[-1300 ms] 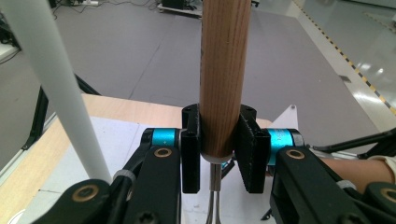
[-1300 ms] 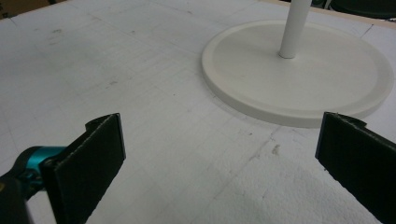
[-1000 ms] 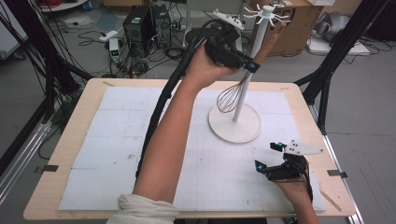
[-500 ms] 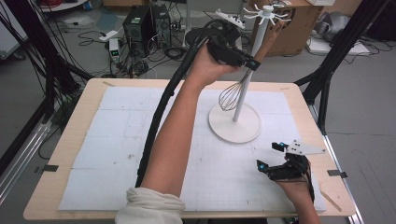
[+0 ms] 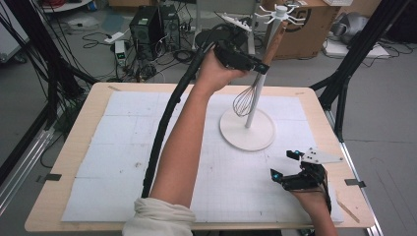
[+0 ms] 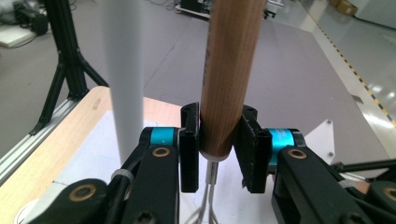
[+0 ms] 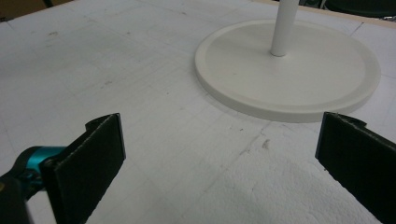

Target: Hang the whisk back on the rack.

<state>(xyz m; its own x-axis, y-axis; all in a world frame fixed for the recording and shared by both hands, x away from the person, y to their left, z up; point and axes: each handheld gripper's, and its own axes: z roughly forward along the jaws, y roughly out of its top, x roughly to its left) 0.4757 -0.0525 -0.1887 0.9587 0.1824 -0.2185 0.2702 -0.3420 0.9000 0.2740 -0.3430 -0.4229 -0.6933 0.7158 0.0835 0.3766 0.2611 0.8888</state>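
A whisk (image 5: 244,100) with a wooden handle (image 6: 229,70) and wire loops hangs upright beside the pole of a white stand (image 5: 247,129). The stand has a round base and hook arms at its top (image 5: 280,12). My left gripper (image 5: 253,65) is raised over the far side of the table, shut on the handle's lower end (image 6: 218,140), wires hanging below. My right gripper (image 5: 285,164) rests low at the near right of the table, open and holding nothing. Its pads (image 7: 88,154) face the stand's base (image 7: 299,79).
A white gridded mat (image 5: 113,147) covers the wooden table (image 5: 74,142). Black tripod legs (image 5: 344,78) stand off the right edge. Cables, a computer case and a cardboard box lie on the floor beyond the far edge. A thick black cable (image 5: 164,123) trails along the left forearm.
My left gripper has lifted the whisk higher along the stand's pole. The right gripper has stayed where it was.
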